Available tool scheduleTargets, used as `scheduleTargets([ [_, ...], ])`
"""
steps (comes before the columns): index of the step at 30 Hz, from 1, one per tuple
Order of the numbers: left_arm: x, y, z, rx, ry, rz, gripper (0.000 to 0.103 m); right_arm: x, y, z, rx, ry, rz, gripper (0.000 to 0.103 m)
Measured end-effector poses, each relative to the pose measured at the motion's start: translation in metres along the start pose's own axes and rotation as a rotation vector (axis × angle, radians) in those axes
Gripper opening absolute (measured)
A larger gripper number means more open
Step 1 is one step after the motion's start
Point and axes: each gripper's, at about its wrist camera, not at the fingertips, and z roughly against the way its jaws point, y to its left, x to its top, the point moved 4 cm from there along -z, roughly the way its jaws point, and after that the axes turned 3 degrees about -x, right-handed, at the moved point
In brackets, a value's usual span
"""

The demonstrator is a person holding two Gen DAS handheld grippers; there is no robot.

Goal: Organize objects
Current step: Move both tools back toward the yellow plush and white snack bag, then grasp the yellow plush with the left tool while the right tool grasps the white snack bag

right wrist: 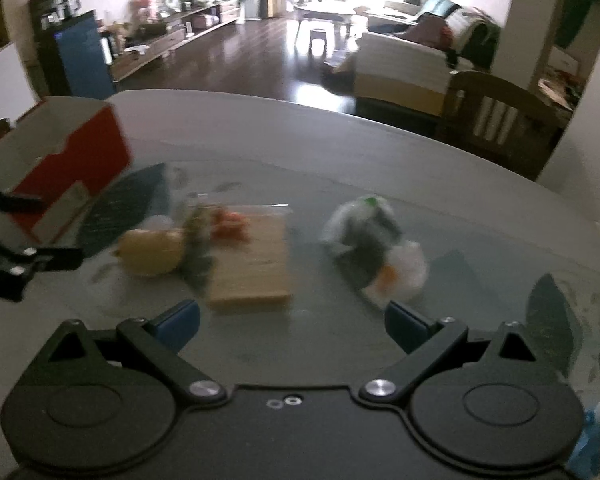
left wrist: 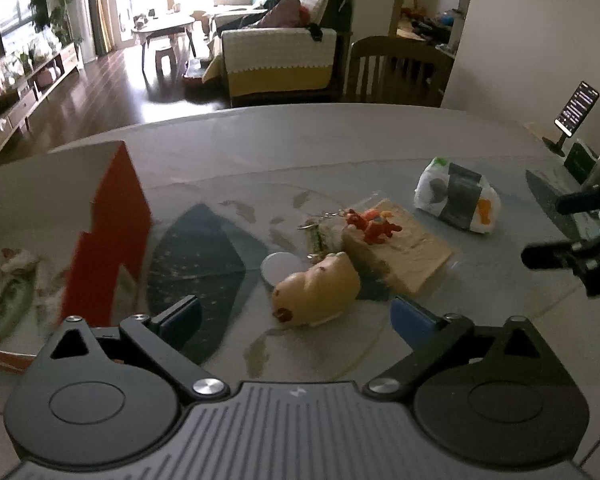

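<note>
My left gripper (left wrist: 296,320) is open just in front of a yellow pig-shaped toy (left wrist: 316,294) lying on the glass table. Behind the pig are a small round white puck (left wrist: 278,268), a beige pad (left wrist: 400,252) with a red toy keychain (left wrist: 374,224) on it, and a white packet with a grey band (left wrist: 458,196). A red and white box (left wrist: 108,240) stands at left. My right gripper (right wrist: 292,318) is open above the table, empty, with the beige pad (right wrist: 256,268) and white packet (right wrist: 376,252) ahead, the pig toy (right wrist: 152,256) left, all blurred.
A phone on a stand (left wrist: 572,112) sits at the table's far right beside a dark box. A wooden chair (left wrist: 396,72) stands behind the table's far edge. The red box (right wrist: 72,172) rises at left in the right wrist view. Leaf-patterned cloth lies under the glass.
</note>
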Motion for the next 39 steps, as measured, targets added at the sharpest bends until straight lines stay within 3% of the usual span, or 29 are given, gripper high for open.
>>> scheduleTargets([
  [5,0.003,-0.006,-0.021,0.009,0.037,0.021,0.102,0.008,-0.036,-0.025,-0.058,0.008,-0.021,0.099],
  [12,0.01,-0.007,-0.049,0.038,0.057,0.058,0.102,0.021,-0.065,-0.063,-0.055,0.047,-0.031,0.099],
  [29,0.017,-0.004,-0.101,0.084,0.109,0.131,0.103,0.032,-0.069,-0.134,-0.021,0.112,0.02,0.099],
  [39,0.012,0.002,-0.108,0.105,0.121,0.168,0.102,0.025,-0.065,-0.148,-0.013,0.139,0.025,0.094],
])
